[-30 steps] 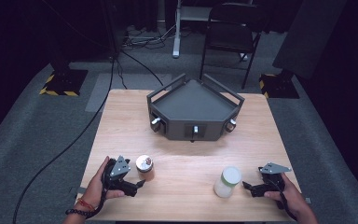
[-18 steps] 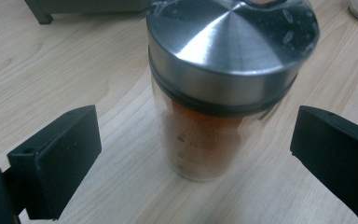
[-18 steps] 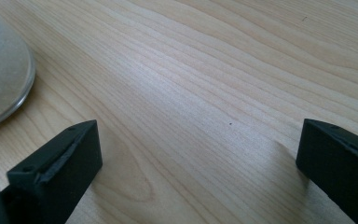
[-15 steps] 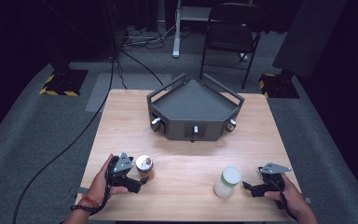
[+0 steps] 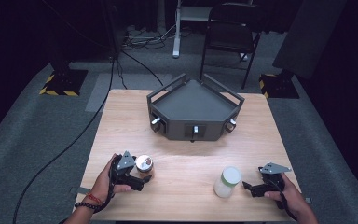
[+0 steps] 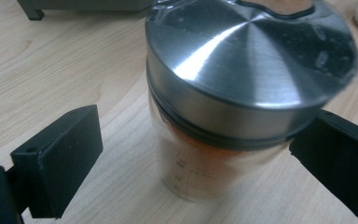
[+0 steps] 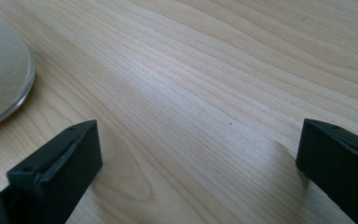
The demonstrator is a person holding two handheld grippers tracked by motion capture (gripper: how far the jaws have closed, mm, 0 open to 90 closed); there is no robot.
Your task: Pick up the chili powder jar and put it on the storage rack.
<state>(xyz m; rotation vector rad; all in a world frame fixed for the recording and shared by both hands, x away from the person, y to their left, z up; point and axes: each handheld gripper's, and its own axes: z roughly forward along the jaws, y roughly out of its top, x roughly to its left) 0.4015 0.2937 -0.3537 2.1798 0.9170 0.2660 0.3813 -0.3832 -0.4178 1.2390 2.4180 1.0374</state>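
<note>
- My left gripper [image 6: 191, 158] is spread wide around the steel-lidded jar [image 6: 242, 93]; close up, orange content shows.
- My right gripper [image 7: 196, 172] is spread over bare table [image 7: 205, 70]; from above, the white jar [image 5: 227, 182] stands beside it.

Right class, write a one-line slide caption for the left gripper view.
Open left hand-held gripper straddles a metal-lidded jar on the wooden table.

In your left gripper view the jar [image 6: 223, 140] is soft with blur and its lid [image 6: 251, 60] runs off the top edge. Your right gripper view cuts the white jar [image 7: 0, 79] at the left edge.
</note>
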